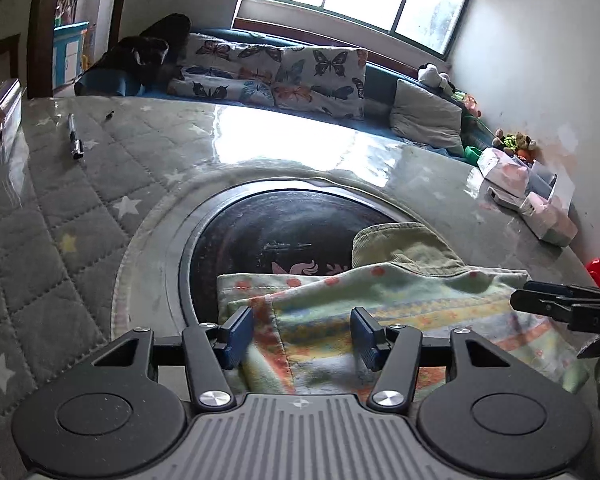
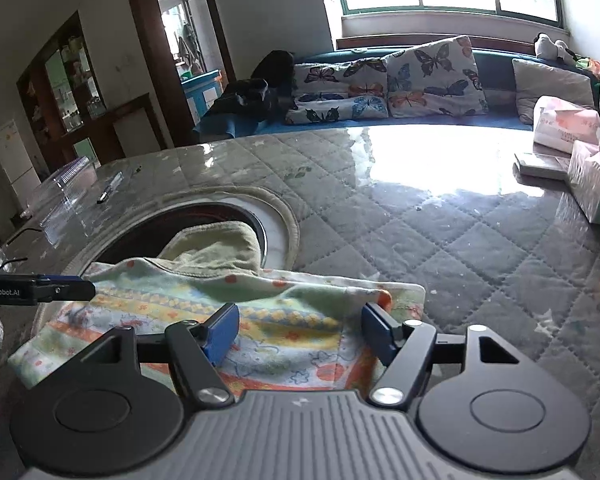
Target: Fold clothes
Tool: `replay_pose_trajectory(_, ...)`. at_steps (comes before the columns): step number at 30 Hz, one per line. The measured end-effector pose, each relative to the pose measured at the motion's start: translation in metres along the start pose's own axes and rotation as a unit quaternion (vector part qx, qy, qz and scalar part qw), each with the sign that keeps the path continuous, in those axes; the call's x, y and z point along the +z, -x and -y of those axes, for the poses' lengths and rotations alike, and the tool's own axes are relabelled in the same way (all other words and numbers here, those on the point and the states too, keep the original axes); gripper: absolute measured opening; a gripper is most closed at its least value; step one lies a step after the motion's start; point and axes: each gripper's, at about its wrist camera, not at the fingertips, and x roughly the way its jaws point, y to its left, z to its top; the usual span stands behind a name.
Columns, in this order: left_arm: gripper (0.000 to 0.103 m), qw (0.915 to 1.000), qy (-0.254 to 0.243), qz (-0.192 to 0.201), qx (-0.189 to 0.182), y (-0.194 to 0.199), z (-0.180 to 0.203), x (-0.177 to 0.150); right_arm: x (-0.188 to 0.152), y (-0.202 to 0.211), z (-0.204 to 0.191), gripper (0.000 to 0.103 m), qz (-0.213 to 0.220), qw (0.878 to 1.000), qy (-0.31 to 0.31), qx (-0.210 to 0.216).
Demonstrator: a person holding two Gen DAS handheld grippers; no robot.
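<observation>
A small garment with pale green, orange, yellow and blue prints (image 1: 400,312) lies partly folded on the table, over the edge of a round dark inset (image 1: 268,236). It also shows in the right wrist view (image 2: 260,320). An olive green part (image 1: 396,248) sticks out at its far side. My left gripper (image 1: 302,332) is open, its blue pads either side of the garment's left part. My right gripper (image 2: 300,330) is open over the garment's right end, and its fingers (image 1: 556,304) show from the side in the left wrist view.
The table has a grey quilted star cover under glossy plastic (image 2: 440,216). A pen (image 1: 74,138) and a clear plastic box (image 1: 0,120) lie far left. Tissue packs and boxes (image 2: 572,136) stand at the right. A sofa with butterfly cushions (image 2: 384,80) is behind.
</observation>
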Motion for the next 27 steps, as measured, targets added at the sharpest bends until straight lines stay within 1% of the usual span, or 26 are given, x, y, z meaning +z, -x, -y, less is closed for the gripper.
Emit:
replay_pose_trajectory(3, 0.058, 0.9999, 0.003, 0.008, 0.008, 0.007, 0.004, 0.002, 0.001, 0.003, -0.006, 0.076, 0.008, 1.000, 0.011, -0.005)
replay_pose_trajectory(4, 0.058, 0.9999, 0.000, 0.013, 0.006, 0.009, 0.008, 0.003, 0.002, 0.002, -0.009, 0.076, 0.009, 1.000, 0.013, -0.003)
replay_pose_trajectory(9, 0.058, 0.9990, -0.035, 0.022, -0.019, 0.015, 0.038, 0.002, 0.004, -0.007, -0.028, 0.081, 0.006, 0.999, 0.032, -0.003)
replay_pose_trajectory(13, 0.058, 0.9967, -0.068, 0.021, -0.039, 0.021, 0.058, -0.010, -0.003, -0.008, -0.048, 0.083, 0.002, 0.998, 0.067, 0.005)
replay_pose_trajectory(16, 0.058, 0.9956, -0.079, 0.016, -0.047, 0.025, 0.062, -0.023, -0.012, 0.001, -0.062, 0.086, 0.003, 0.995, 0.097, 0.008)
replay_pose_trajectory(21, 0.058, 0.9946, -0.095, 0.018, -0.038, 0.034, 0.065, -0.049, -0.030, 0.014, -0.082, 0.090, 0.007, 0.989, 0.145, 0.004)
replay_pose_trajectory(23, 0.058, 0.9944, -0.098, 0.021, -0.031, 0.037, 0.063, -0.058, -0.038, 0.017, -0.088, 0.094, 0.006, 0.987, 0.160, 0.004)
replay_pose_trajectory(27, 0.058, 0.9930, -0.110, 0.035, -0.023, 0.040, 0.064, -0.068, -0.044, 0.020, -0.091, 0.095, 0.014, 0.986, 0.166, -0.007)
